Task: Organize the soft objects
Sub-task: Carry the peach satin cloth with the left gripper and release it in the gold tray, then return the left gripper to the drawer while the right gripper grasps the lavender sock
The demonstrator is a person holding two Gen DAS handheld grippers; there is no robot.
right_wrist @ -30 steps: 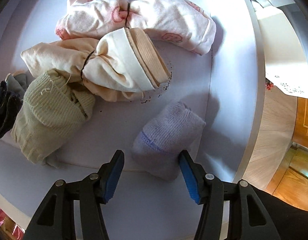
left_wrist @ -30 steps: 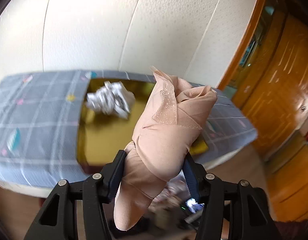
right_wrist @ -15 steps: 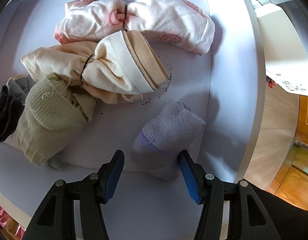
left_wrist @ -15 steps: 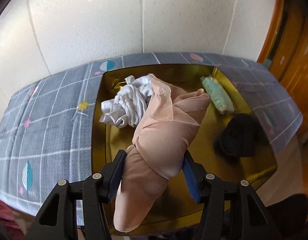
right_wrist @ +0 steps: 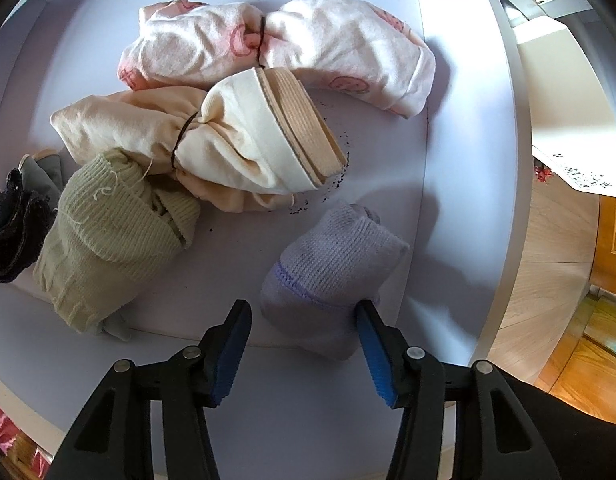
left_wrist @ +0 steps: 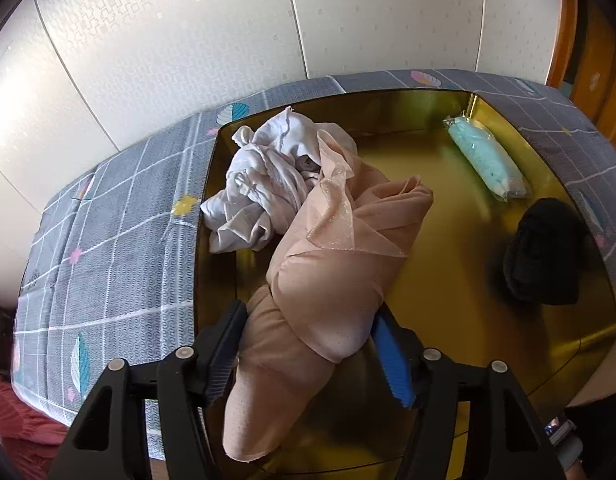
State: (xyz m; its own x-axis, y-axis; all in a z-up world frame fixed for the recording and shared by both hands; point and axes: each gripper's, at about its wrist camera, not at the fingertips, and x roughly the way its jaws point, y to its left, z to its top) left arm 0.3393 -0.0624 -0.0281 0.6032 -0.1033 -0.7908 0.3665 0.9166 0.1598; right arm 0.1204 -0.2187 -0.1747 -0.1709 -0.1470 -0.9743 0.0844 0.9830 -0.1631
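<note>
My left gripper (left_wrist: 308, 332) is shut on a rolled peach cloth bundle (left_wrist: 332, 272) and holds it above a gold tray (left_wrist: 448, 240). In the tray lie a crumpled white cloth (left_wrist: 260, 184), a light blue roll in plastic (left_wrist: 486, 160) and a black bundle (left_wrist: 544, 252). My right gripper (right_wrist: 304, 320) is open over a lilac bin (right_wrist: 452, 120), its jaws either side of a lavender knit sock roll (right_wrist: 332, 268). The right jaw touches the roll. The bin also holds a cream bundle (right_wrist: 244, 148), a pink printed bundle (right_wrist: 308, 44) and a green knit bundle (right_wrist: 108, 240).
The gold tray sits on a grey checked cloth (left_wrist: 116, 256) in front of a white wall (left_wrist: 188, 40). A dark sock (right_wrist: 12, 236) lies at the bin's left edge. Wooden floor (right_wrist: 568, 360) shows to the right of the bin.
My left gripper has swung the peach bundle in over the gold tray, and the tray now fills the view. My right gripper has edged slightly closer to the lavender roll.
</note>
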